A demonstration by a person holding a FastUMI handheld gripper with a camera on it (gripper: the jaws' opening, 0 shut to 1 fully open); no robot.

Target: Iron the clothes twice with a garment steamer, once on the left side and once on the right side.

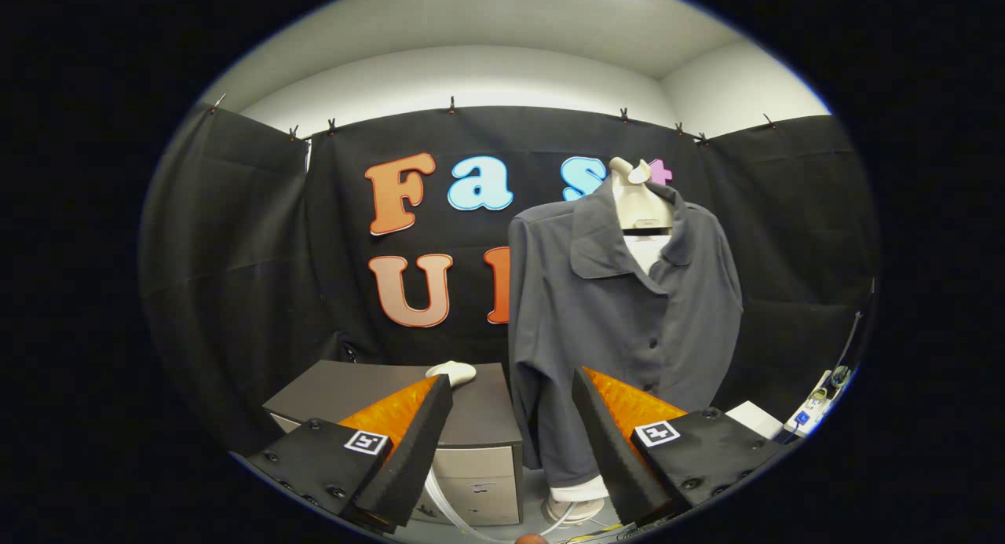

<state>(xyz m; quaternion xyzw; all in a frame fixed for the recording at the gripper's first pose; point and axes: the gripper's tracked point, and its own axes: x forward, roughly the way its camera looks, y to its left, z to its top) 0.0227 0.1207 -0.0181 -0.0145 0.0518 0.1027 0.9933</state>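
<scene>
A dark grey button shirt (620,324) hangs on a pale mannequin torso (640,202), beyond my fingers and a little to the right. A white steamer head (453,371) lies on top of a dark-topped cabinet (471,418), just past my left finger. Its pale hose (463,516) runs down in front of the cabinet. My gripper (512,391) stands open, with nothing between its fingers, some way short of both the steamer head and the shirt.
The mannequin's white base (577,501) stands on the floor below the shirt. A white power strip with cables (813,407) lies at the far right, next to a white box (754,418). Black cloth walls close the booth behind and on both sides.
</scene>
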